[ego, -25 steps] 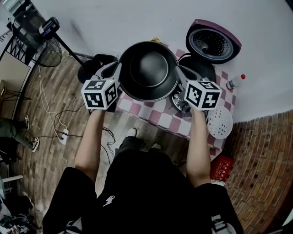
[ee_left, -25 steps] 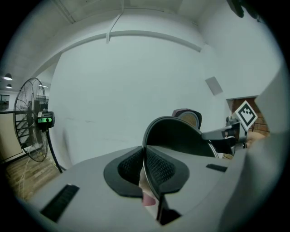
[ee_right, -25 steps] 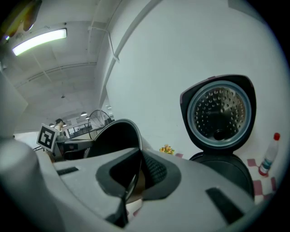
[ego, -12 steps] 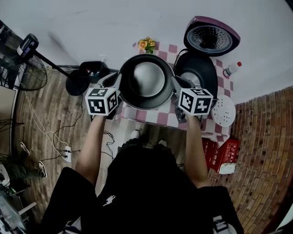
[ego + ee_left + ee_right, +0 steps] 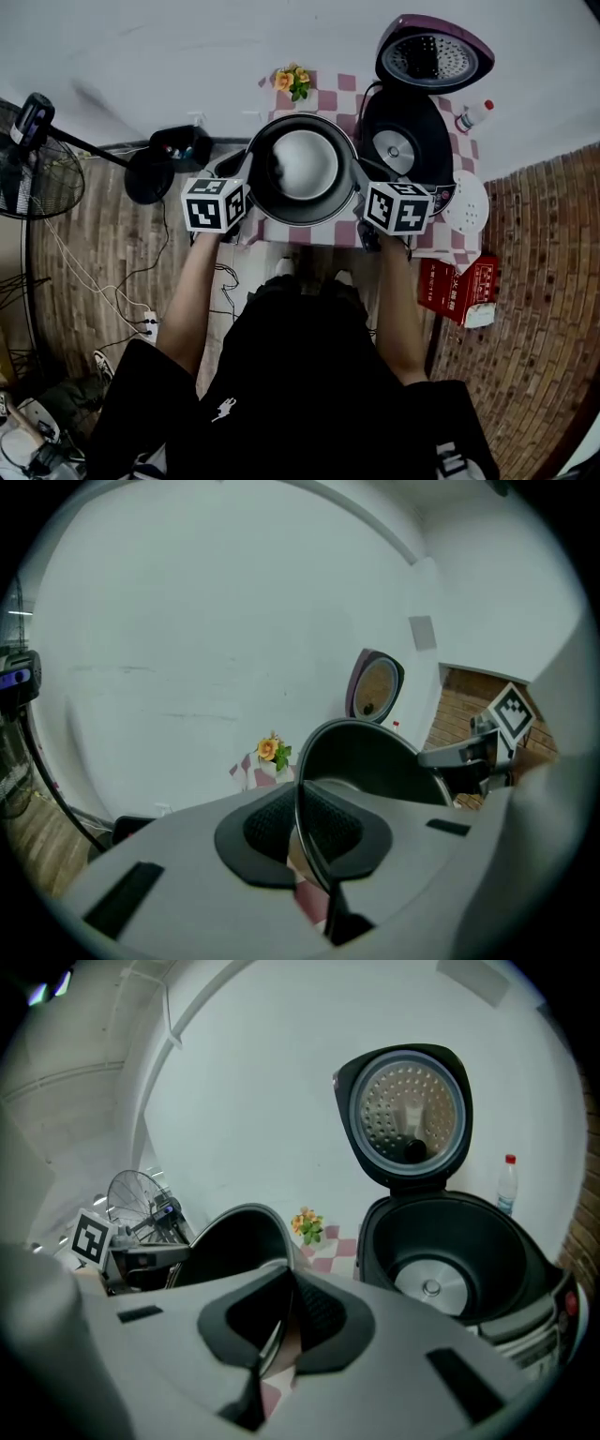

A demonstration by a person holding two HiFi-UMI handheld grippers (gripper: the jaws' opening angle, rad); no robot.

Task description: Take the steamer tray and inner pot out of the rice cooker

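The dark inner pot hangs out of the cooker, over the checkered table to the cooker's left. My left gripper is shut on the pot's left rim and my right gripper is shut on its right rim. In the left gripper view the thin rim runs between the pads of the left gripper. The right gripper pinches the pot's rim in the same way. The white perforated steamer tray lies on the table, right of the cooker.
The rice cooker stands open and empty at the table's right, its lid raised. A bottle stands beside it and a small flower pot at the back. A fan stands on the floor at left, a red box at right.
Both grippers have come down with the pot held between them, and it now hangs lower, closer to the table beside the cooker. The head view has shifted, showing more of the table.
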